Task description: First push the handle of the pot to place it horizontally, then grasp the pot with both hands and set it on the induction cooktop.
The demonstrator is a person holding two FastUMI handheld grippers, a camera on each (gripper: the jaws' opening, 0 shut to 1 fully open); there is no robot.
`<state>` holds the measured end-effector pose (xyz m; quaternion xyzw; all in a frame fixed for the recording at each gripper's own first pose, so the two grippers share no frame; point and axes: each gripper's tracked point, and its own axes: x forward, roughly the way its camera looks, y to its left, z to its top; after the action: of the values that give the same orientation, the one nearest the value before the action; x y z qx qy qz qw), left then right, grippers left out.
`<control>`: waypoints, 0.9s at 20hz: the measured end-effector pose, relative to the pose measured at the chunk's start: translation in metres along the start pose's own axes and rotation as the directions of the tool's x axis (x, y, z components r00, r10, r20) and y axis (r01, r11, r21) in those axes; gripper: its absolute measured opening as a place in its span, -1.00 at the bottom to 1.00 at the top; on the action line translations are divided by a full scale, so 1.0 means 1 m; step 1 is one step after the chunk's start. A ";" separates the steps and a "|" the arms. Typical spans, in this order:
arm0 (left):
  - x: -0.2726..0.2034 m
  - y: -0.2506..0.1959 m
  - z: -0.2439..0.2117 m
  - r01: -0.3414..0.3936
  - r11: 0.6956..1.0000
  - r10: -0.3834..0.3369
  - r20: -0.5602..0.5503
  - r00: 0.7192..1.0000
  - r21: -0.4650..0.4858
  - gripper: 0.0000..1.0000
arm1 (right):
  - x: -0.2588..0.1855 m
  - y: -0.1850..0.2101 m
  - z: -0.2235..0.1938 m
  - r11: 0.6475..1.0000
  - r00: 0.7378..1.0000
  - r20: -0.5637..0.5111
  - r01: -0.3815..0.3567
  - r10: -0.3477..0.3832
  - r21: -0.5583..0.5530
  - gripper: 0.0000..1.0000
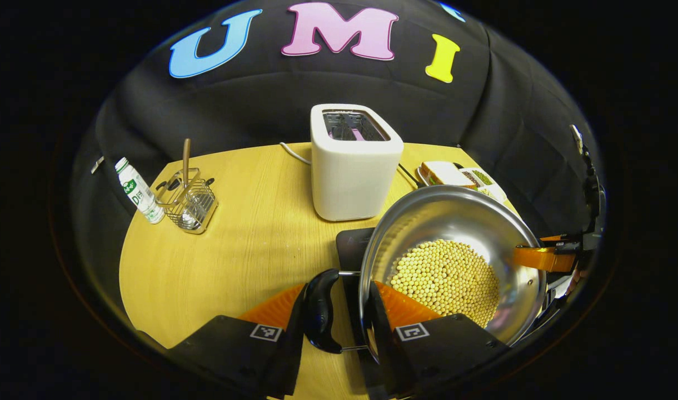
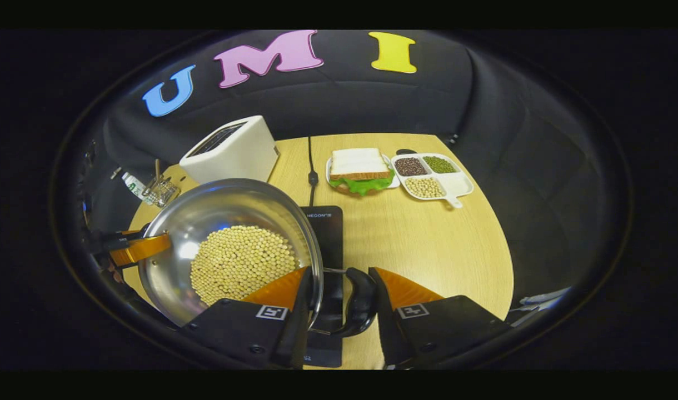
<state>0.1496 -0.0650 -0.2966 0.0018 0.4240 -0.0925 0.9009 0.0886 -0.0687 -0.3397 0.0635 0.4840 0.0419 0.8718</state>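
A steel pot with soybeans in it sits over the black induction cooktop; I cannot tell whether it rests on it. My left gripper is shut across the pot's black side handle and rim, with one finger inside the wall. My right gripper clamps the opposite handle and rim of the pot the same way, above the cooktop. Each gripper also appears at the pot's far rim in the other's view: the right one and the left one.
A white toaster stands behind the pot on the wooden table. A bottle and a wire rack stand at the far left. A sandwich plate, a divided bean tray and a power cord lie at the back right.
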 end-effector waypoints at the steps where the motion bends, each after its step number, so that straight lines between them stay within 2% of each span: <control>1: 0.001 0.000 -0.001 0.000 1.000 0.000 -0.001 1.000 0.000 0.19 | 0.001 0.000 0.000 1.000 1.000 -0.002 0.002 -0.002 0.000 0.12; 18: 0.009 0.003 -0.003 0.013 1.000 -0.013 0.006 1.000 -0.007 0.20 | 0.006 -0.001 -0.006 1.000 1.000 -0.007 0.010 -0.010 0.016 0.14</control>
<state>0.1529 -0.0628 -0.3057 -0.0046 0.4218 -0.0969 0.9015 0.0873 -0.0680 -0.3481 0.0679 0.4876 0.0341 0.8697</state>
